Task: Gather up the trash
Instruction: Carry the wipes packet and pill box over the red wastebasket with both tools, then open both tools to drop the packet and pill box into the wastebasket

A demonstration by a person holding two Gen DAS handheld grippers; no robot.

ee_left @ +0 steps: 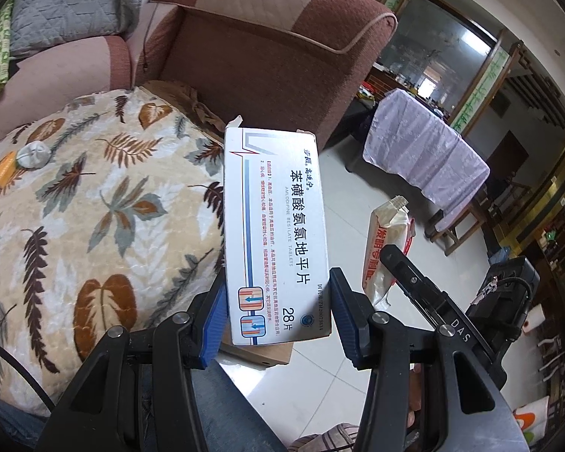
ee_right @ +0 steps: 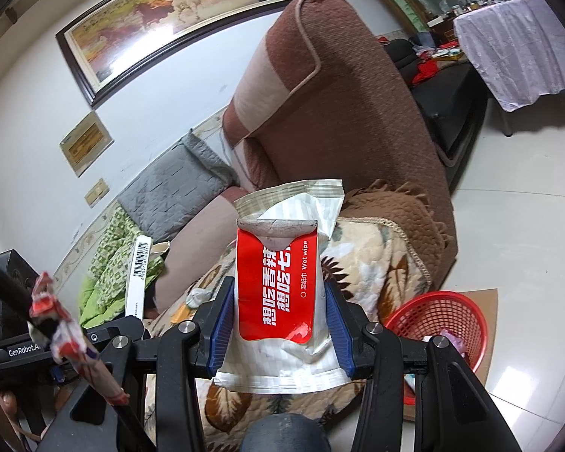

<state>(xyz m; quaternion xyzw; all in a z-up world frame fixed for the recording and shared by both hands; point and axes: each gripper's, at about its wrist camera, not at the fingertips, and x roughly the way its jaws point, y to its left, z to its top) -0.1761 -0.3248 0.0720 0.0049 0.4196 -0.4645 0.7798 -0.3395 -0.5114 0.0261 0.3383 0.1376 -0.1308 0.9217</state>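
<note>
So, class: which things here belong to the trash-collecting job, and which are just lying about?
Job: pill box in left tool; wet-wipe pack in right tool; red basket; crumpled tissue.

Lying about: blanket, armchair, grey cushion, painting.

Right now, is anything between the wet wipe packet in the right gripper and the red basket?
Nothing visible. The right gripper holds the wet wipe packet above the leaf-print blanket; the red basket sits open-topped on the floor, lower right, already holding some trash.

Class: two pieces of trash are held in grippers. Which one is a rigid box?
The white tablet box in the left gripper; the right gripper holds a soft wet-wipe pouch.
</note>
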